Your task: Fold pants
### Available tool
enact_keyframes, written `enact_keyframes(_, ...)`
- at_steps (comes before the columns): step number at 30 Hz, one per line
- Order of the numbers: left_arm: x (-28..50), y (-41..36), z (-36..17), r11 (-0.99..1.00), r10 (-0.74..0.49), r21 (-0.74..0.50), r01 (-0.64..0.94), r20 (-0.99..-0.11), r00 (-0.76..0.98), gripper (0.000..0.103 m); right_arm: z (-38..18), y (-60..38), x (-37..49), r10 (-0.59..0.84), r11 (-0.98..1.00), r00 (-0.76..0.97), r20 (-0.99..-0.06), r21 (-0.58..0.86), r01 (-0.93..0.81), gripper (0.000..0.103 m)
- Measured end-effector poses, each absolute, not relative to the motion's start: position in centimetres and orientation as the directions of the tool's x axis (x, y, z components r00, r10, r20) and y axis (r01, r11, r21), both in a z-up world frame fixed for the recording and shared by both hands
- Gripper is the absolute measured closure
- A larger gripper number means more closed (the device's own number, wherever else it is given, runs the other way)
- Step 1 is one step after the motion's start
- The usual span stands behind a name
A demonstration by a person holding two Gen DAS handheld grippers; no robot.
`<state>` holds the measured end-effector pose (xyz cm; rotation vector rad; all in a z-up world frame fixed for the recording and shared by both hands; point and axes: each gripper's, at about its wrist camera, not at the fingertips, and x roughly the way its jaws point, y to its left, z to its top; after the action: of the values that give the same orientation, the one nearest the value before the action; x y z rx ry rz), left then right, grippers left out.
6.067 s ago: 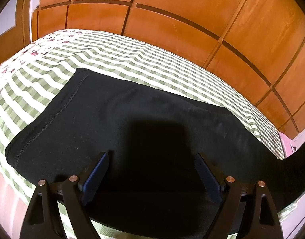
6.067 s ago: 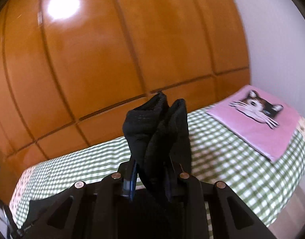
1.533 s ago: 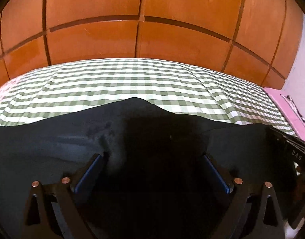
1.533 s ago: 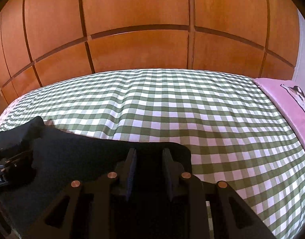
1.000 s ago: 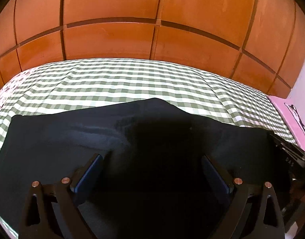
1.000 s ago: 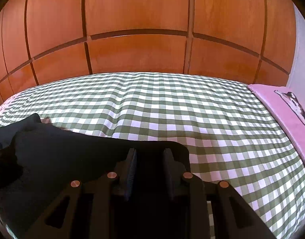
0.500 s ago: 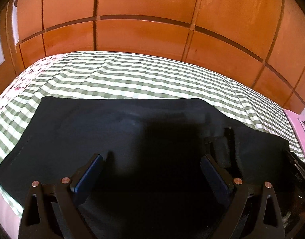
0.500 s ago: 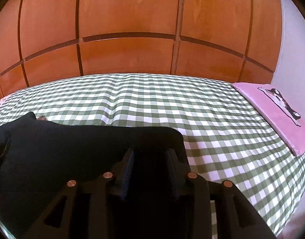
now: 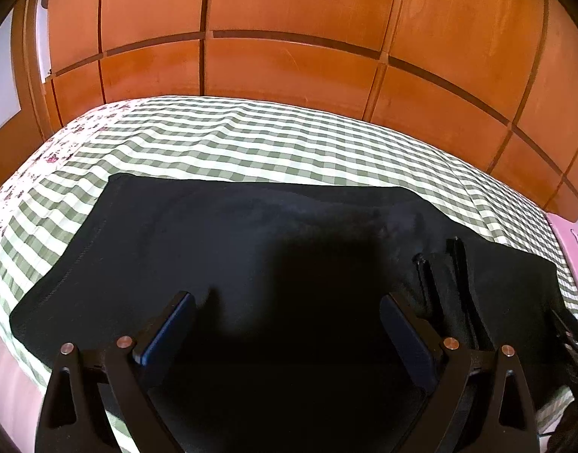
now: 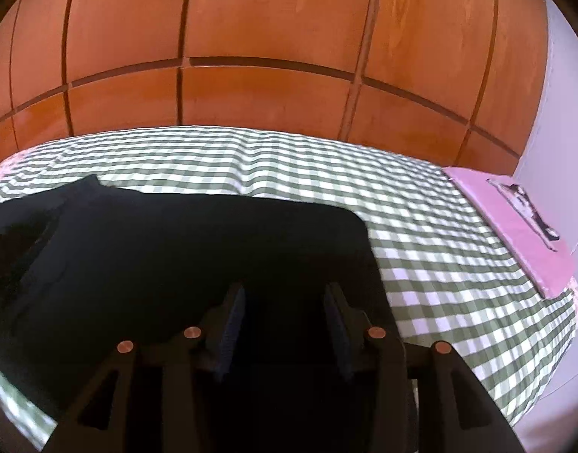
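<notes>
left gripper (image 9: 287, 324) jaws wide apart, nothing between them, over the near edge of the pants (image 9: 251, 234). right gripper (image 10: 285, 317) jaws have just been opening, part-spread, dark cloth under them but not pinched (looks like a release after laying a fold). pants lie flat as a dark rectangle on the checked bedspread (image 9: 251, 143) — next move probably needs a fresh grab at one end for the next fold. pink pillow (image 10: 515, 226) beyond, wooden wardrobe (image 10: 270, 94) behind. no containers in view.

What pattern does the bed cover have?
The bed cover has a green and white check; the right wrist view shows it best.
</notes>
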<state>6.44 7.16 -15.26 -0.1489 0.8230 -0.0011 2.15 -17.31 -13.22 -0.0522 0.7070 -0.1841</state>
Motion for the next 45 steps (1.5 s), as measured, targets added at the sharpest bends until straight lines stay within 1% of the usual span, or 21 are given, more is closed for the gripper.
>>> enact_keyframes(2, 6.1, 7.5, -15.1, 0.990, -0.050, -0.126, -0.060, -0.725, 0.687, 0.004, -12.9, -16.9, 1.8, -0.124, 0.992, 0.750, -0.650, -0.054, 0.117, 0.059)
enact_keyframes(4, 5.7, 8.0, -15.0, 0.991, -0.040, -0.118, -0.066, -0.719, 0.693, 0.004, -12.7, -15.9, 1.5, -0.016, 0.998, 0.750, -0.661, 0.030, 0.048, 0.059)
enact_keyframes(6, 5.4, 8.7, -14.9, 0.991, -0.020, -0.105, -0.078, -0.714, 0.700, 0.004, -12.7, -14.6, 1.5, 0.046, 0.998, 0.750, -0.660, 0.055, -0.013, 0.059)
enact_keyframes(10, 4.9, 10.3, -14.9, 0.990, 0.029, -0.075, -0.118, -0.711, 0.702, 0.004, -12.6, -10.5, 1.3, 0.125, 0.986, 0.751, -0.648, 0.000, -0.165, 0.060)
enact_keyframes(12, 4.9, 11.1, -15.0, 0.987, 0.046, -0.074, -0.141, -0.715, 0.698, 0.004, -12.7, -8.2, 1.2, 0.147, 0.975, 0.752, -0.643, -0.036, -0.221, 0.070)
enact_keyframes(16, 4.5, 12.3, -15.1, 0.983, 0.073, -0.065, -0.172, -0.718, 0.692, 0.004, -13.0, -5.1, 2.0, 0.184, 0.954, 0.732, -0.656, -0.060, -0.293, 0.076)
enact_keyframes(17, 4.4, 12.6, -15.1, 0.982, 0.082, -0.060, -0.179, -0.718, 0.691, 0.004, -13.2, -4.2, 2.3, 0.190, 0.948, 0.726, -0.661, -0.068, -0.310, 0.079)
enact_keyframes(19, 4.1, 13.2, -15.2, 0.980, 0.093, -0.056, -0.191, -0.719, 0.688, 0.004, -13.4, -3.2, 2.7, 0.187, 0.942, 0.722, -0.666, -0.086, -0.324, 0.080)
enact_keyframes(21, 3.9, 14.2, -15.3, 0.976, 0.104, -0.059, -0.212, -0.725, 0.680, 0.004, -13.7, -2.9, 2.6, 0.190, 0.938, 0.717, -0.671, -0.092, -0.335, 0.084)
enact_keyframes(25, 2.7, 17.7, -15.5, 0.945, 0.135, -0.103, -0.309, -0.740, 0.659, 0.004, -14.2, -3.7, 2.2, 0.205, 0.937, 0.715, -0.669, -0.078, -0.341, 0.084)
enact_keyframes(30, -0.5, 23.6, -14.9, 0.849, 0.188, -0.220, -0.480, -0.724, 0.664, 0.004, -14.4, -5.1, 2.5, 0.263, 0.944, 0.699, -0.665, 0.030, -0.328, 0.085)
enact_keyframes(33, -2.1, 26.3, -15.1, 0.793, 0.215, -0.262, -0.551, -0.725, 0.654, 0.004, -14.4, -5.5, 2.6, 0.276, 0.945, 0.693, -0.666, 0.057, -0.322, 0.085)
enact_keyframes(35, -2.4, 27.3, -15.9, 0.781, 0.199, -0.273, -0.561, -0.742, 0.640, 0.004, -14.4, -5.5, 2.7, 0.273, 0.945, 0.693, -0.667, 0.051, -0.324, 0.085)
enact_keyframes(36, -2.4, 27.6, -16.5, 0.780, 0.173, -0.287, -0.556, -0.755, 0.632, 0.004, -14.4, -5.4, 2.7, 0.270, 0.945, 0.693, -0.668, 0.049, -0.322, 0.085)
enact_keyframes(40, -2.0, 27.6, -18.8, 0.747, 0.010, -0.415, -0.520, -0.775, 0.632, 0.005, -14.3, -5.4, 2.7, 0.268, 0.948, 0.691, -0.672, 0.055, -0.315, 0.085)
enact_keyframes(43, -1.5, 27.2, -20.3, 0.718, -0.088, -0.503, -0.481, -0.751, 0.654, 0.004, -14.2, -5.7, 2.8, 0.278, 0.947, 0.684, -0.674, 0.073, -0.313, 0.085)
enact_keyframes(45, -1.5, 26.8, -20.2, 0.719, -0.077, -0.511, -0.471, -0.732, 0.677, 0.004, -14.2, -6.0, 2.9, 0.286, 0.947, 0.681, -0.675, 0.091, -0.307, 0.085)
